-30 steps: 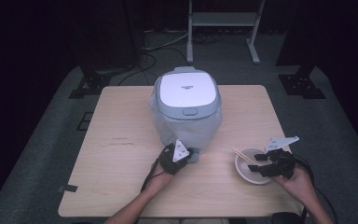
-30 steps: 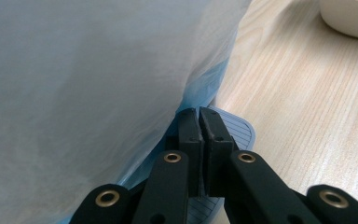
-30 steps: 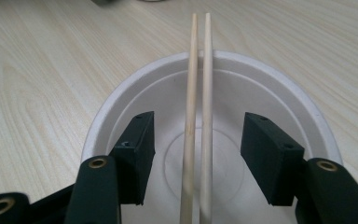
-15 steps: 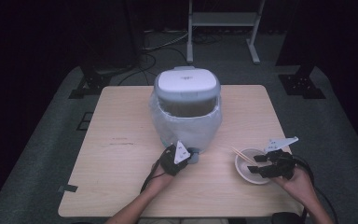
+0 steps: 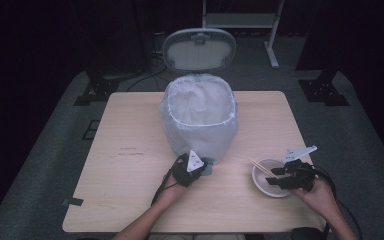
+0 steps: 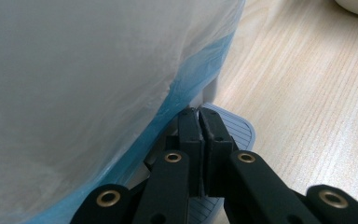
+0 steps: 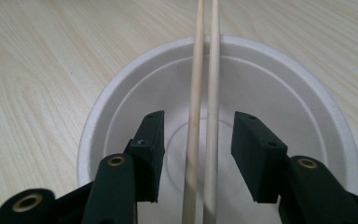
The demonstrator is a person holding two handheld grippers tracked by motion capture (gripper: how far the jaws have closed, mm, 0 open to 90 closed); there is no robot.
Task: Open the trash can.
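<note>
A pale blue pedal bin (image 5: 200,120) lined with a white bag stands mid-table, its lid (image 5: 199,49) tipped up and back. My left gripper (image 5: 203,168) is shut, its tips (image 6: 199,116) resting on the bin's ribbed foot pedal (image 6: 240,130) beside the bag-covered wall (image 6: 98,93). At the front right, a white paper bowl (image 5: 264,186) holds two wooden chopsticks (image 5: 258,166). My right gripper (image 5: 278,178) hovers over the bowl (image 7: 279,84). Its jaws have just been closing and stand on either side of the chopsticks (image 7: 206,70) without touching them.
The wooden table (image 5: 130,150) has bare room on its left half and along the front. Dark floor, cables and metal stand legs (image 5: 240,20) lie beyond the far edge. A small dark tag (image 5: 73,202) sits at the front left edge.
The bin's lid has swung from closed to fully upright, exposing the white bag inside. Both hands stayed where they were.
</note>
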